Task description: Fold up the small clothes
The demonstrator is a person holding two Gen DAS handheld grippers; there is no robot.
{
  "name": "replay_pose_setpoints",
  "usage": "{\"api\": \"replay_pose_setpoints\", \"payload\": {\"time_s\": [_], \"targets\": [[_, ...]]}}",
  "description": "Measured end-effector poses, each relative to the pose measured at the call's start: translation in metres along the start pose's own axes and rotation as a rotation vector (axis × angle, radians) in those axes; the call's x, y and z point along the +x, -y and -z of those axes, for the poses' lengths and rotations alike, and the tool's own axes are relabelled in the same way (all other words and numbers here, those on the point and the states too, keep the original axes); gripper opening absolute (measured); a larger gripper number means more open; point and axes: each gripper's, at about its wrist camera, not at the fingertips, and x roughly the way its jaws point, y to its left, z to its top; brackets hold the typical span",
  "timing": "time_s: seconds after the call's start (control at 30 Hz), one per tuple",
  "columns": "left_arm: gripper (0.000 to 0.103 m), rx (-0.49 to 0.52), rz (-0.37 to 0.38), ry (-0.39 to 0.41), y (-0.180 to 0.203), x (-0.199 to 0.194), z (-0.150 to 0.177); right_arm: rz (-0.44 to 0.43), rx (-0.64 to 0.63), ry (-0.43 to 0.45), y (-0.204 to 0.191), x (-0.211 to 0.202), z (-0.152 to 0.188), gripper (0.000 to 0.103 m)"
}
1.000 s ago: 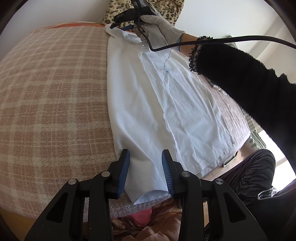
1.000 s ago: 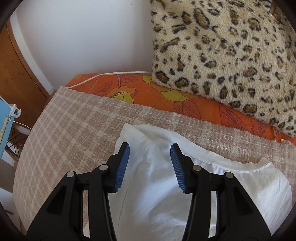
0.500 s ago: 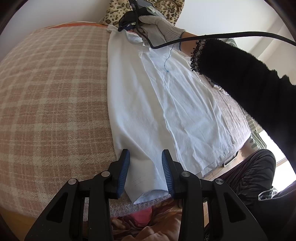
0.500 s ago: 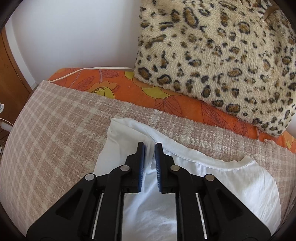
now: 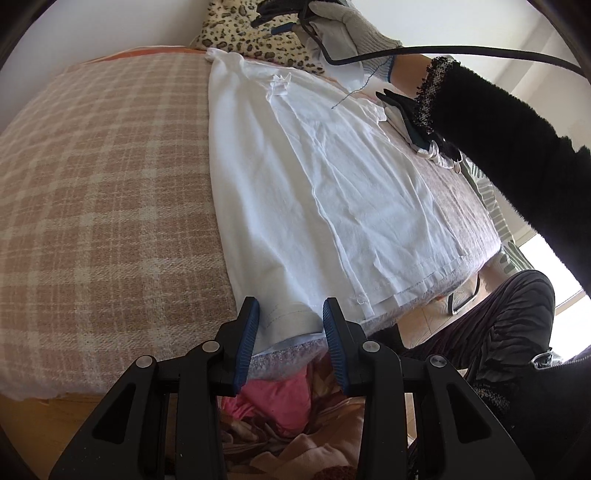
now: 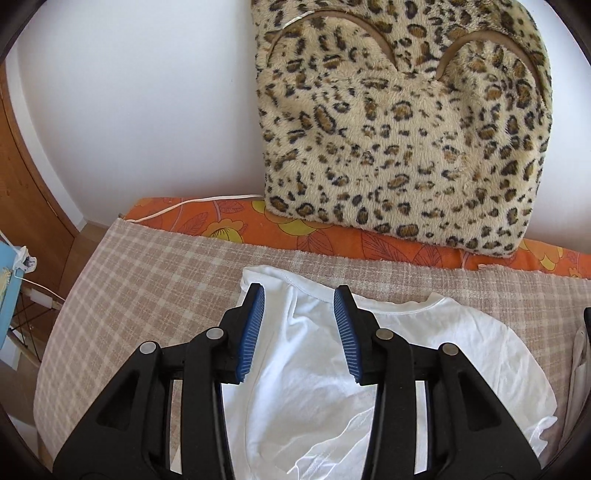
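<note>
A white T-shirt [image 5: 332,177] lies lengthwise on the plaid blanket [image 5: 110,184], one side folded in over its middle. My left gripper [image 5: 291,314] is at the near hem by the bed's edge. Its jaws stand apart, with the hem corner between them and no pad pressing on it. My right gripper [image 6: 299,295] hovers above the shirt's shoulder and collar [image 6: 314,369]. Its jaws are opening with nothing pinched between them. In the left wrist view a gloved hand holds the right gripper [image 5: 269,24] up at the far end.
A leopard-print cushion [image 6: 406,129] leans on the wall behind an orange floral sheet [image 6: 258,221]. More clothes [image 5: 417,129] lie at the blanket's right side under a black sleeve [image 5: 517,147]. A cable [image 5: 443,51] crosses above. Pink bedding [image 5: 280,398] hangs below the near edge.
The right gripper closed on the shirt's shoulder fold, then opened, let it go and rose away from it. The left gripper shifted a little along the hem, still open.
</note>
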Motion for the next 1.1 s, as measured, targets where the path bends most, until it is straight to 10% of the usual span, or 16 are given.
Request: {"api": "replay_pose_setpoints", "payload": {"time_s": [0.23,0.57,1.1], "targets": [[0.034,0.025,-0.025,-0.04,0.006,-0.008,0.023,0.001,0.014,0.025,0.035,-0.078,0.045,0.046],[0.034,0.144,-0.127,0.167,0.033,-0.043,0.004,0.007,0.093,0.052,0.089,-0.181,0.137,0.05],[0.034,0.317,0.043,0.148,0.134,0.02,-0.03,-0.056,0.252,0.074,0.176,-0.24,0.189,0.05]]}}
